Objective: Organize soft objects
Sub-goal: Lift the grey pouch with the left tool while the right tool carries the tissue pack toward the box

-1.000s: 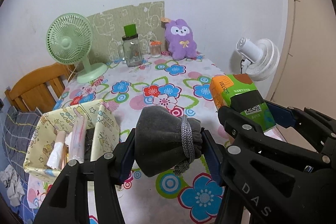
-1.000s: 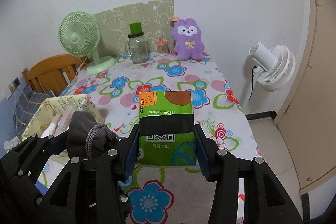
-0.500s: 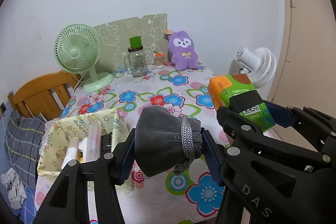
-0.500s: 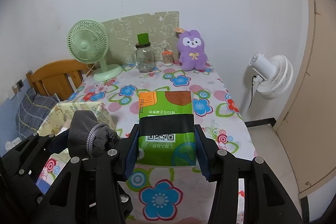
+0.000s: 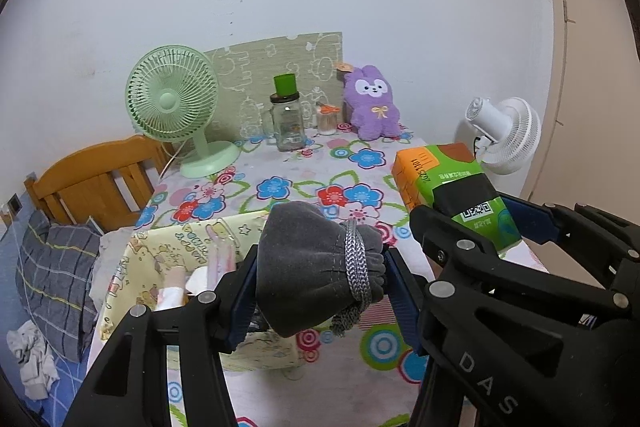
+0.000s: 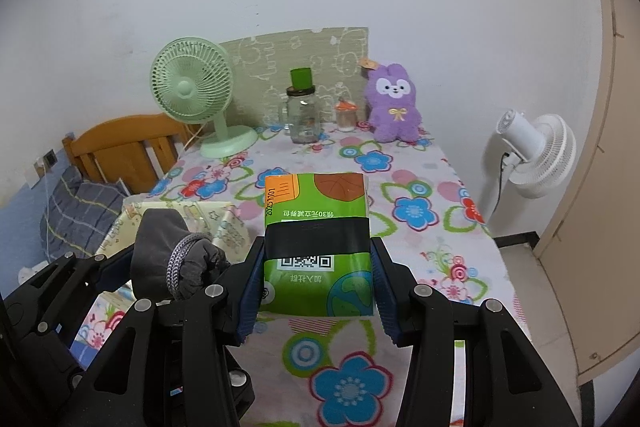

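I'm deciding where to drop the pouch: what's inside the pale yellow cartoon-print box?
Inside the pale yellow cartoon-print box: a pink packet and white tissue-like items. The grey drawstring pouch and the left gripper hide the rest.

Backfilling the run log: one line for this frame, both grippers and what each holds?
left gripper: shut on grey pouch | right gripper: shut on green tissue pack | both held above floral table | yellow box below pouch

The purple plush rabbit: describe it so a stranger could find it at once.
Look to the far edge of the floral table, against the wall. There, right of the glass jar, sits the purple plush rabbit: the only furry thing, with a white face and yellow bow.
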